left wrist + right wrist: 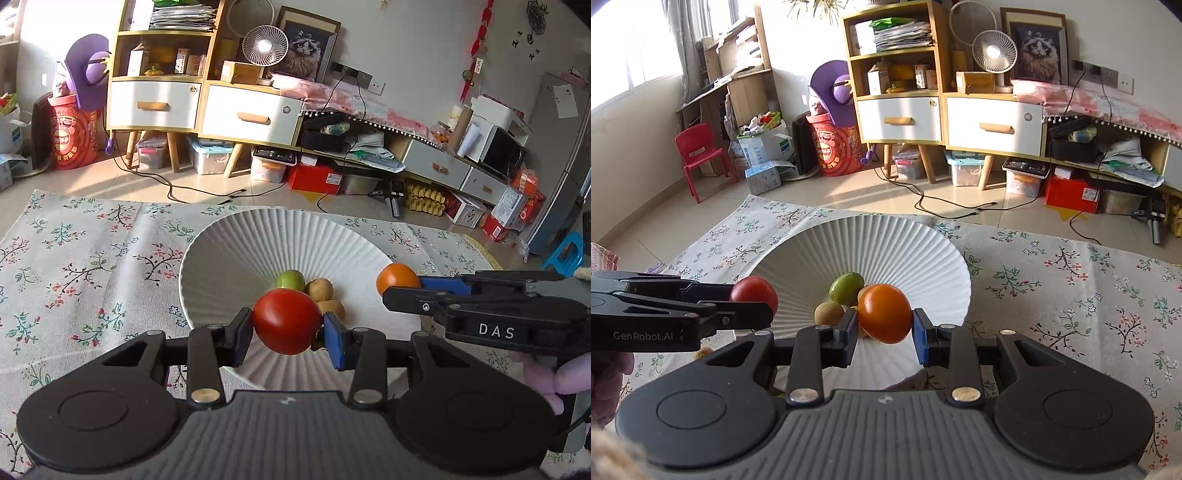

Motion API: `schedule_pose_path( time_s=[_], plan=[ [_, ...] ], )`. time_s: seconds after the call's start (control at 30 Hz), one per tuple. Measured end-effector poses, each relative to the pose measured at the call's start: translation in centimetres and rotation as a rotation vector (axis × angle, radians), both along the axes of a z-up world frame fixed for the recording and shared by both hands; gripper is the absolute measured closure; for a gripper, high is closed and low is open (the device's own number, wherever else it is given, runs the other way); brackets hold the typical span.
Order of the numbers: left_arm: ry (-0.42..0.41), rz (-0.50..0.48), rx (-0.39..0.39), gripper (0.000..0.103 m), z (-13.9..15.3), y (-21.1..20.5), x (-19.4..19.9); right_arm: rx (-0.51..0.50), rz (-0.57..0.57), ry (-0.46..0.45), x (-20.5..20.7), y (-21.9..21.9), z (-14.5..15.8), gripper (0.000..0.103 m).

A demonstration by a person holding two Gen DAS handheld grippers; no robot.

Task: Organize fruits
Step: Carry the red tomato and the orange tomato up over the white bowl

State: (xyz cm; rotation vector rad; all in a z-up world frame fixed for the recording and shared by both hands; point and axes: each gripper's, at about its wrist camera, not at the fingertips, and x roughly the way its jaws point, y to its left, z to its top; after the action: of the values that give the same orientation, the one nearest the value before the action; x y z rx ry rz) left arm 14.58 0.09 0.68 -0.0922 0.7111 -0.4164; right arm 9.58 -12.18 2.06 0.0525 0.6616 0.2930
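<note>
left tongs [287, 328] gripping upright red tomato [286, 320]

sunlit tiled floor [849, 192], wooden cabinet [923, 110]

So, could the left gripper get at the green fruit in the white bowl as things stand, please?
Probably not yet: the left gripper is shut on the red tomato, so its fingers are occupied. The green fruit lies just beyond in the white bowl, uncovered from above, with brown fruits beside it.
</note>
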Motion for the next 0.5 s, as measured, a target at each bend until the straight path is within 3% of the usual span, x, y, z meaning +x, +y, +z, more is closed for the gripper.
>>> schedule_pose_path(
  time_s=[0.5],
  plan=[
    [0.041,-0.011,0.041,0.064,-0.8,-0.5,2.3,-0.005,-0.011,0.061,4.0,0.7,-0.9,0.075]
  ],
)
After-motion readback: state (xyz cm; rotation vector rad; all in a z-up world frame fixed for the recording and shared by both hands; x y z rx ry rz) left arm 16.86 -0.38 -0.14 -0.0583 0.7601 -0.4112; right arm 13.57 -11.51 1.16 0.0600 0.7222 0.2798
